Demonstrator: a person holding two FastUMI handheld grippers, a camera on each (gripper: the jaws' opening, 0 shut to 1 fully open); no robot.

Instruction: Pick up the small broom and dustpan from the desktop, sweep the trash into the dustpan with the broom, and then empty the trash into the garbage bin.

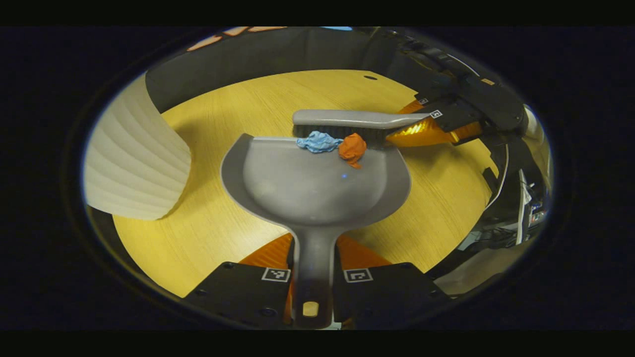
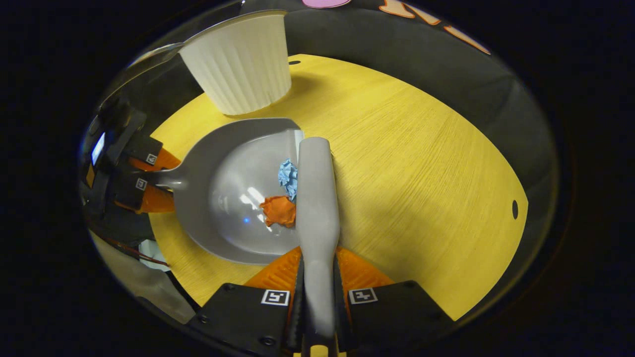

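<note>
**Left gripper view: trash at the dustpan lip, broom closing it in**

Left hand-held gripper (image 1: 312, 277) clamps the dustpan (image 1: 317, 188) handle, pan flat on the counter (image 1: 208, 233) ahead of it so its lip meets the sweep. Right hand-held gripper (image 2: 317, 297) grips the broom (image 2: 317, 198), laid across the pan mouth. Blue scrap (image 1: 317, 142) and orange scrap (image 1: 353, 148) sit against the bristles. Garbage bin (image 1: 134, 158) stands left, near for emptying.

Legible text, brands, numbers: none.

Signs: small square black-and-white coded markers, one on each finger of the left tongs (image 1: 315, 258) and of the right tongs (image 2: 318, 277); patterns only, no characters to be read.
</note>
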